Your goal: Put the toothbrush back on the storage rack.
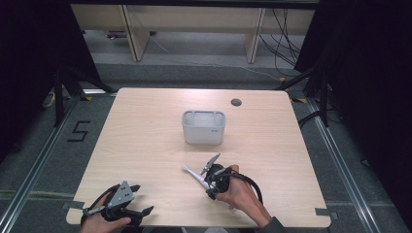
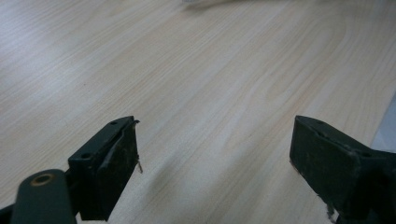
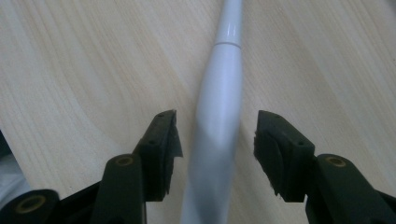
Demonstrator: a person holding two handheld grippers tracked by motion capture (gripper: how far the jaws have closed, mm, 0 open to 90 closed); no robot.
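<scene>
The white toothbrush (image 1: 193, 174) lies flat on the wooden table (image 1: 145, 145), near the front edge and a little right of the middle. Its long axis runs diagonally: one end points far-left, the other end reaches back near-right into the right gripper (image 1: 210, 180). In the right gripper view the handle (image 3: 215, 135) passes between the two jaws, which stand half open with a gap on each side, so they do not press it. The white bin (image 1: 204, 127) stands farther away, apart from it. The left gripper (image 1: 141, 199) rests at the near-left corner, jaws wide apart and holding nothing.
</scene>
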